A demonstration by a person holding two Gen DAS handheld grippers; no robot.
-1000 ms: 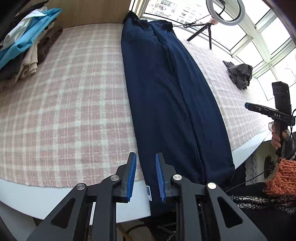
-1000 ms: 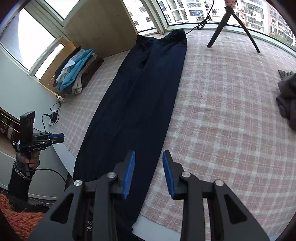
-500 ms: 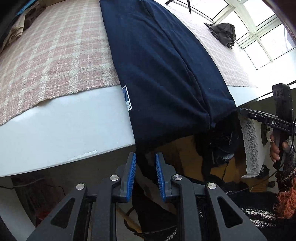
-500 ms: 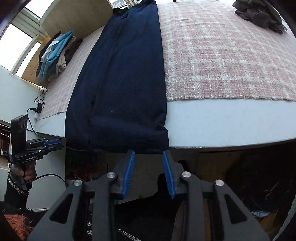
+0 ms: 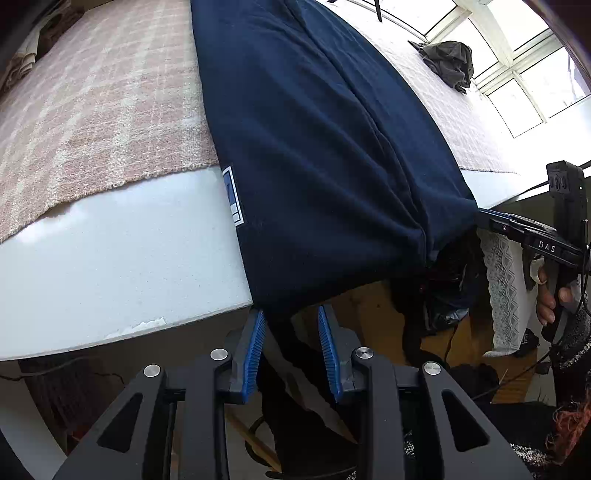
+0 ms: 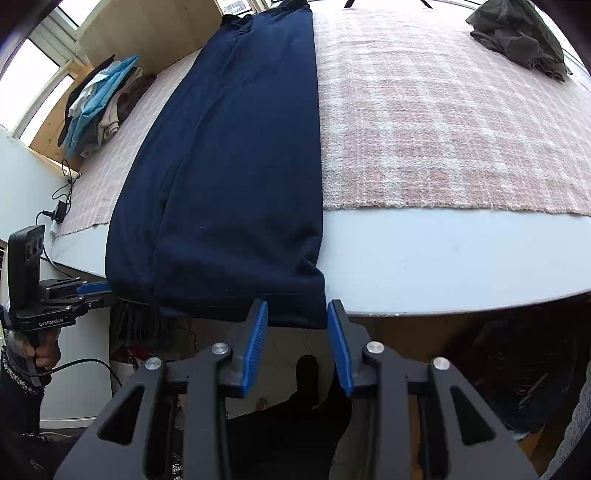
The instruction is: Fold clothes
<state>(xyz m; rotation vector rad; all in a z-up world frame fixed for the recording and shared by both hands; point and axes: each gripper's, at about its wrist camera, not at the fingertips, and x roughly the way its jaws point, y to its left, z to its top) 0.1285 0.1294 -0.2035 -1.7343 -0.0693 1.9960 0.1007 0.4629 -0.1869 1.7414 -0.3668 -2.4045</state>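
I stood at the edge of a wide white platform bed [image 6: 461,254], most of its top covered by a pink and cream checked woven blanket [image 6: 443,122]. Daylight came in hard through white-framed windows [image 5: 532,85] past the far right corner, and more panes [image 6: 40,70] glared on the left. A pale plywood wall panel [image 6: 155,26] rose behind the far end of the bed. A black power cable with its plug [image 6: 61,206] trailed off the left edge. Below the bed's rim it was dim, with brown wooden flooring [image 5: 373,317] showing and a white lace cloth [image 5: 506,288] hanging at the right.
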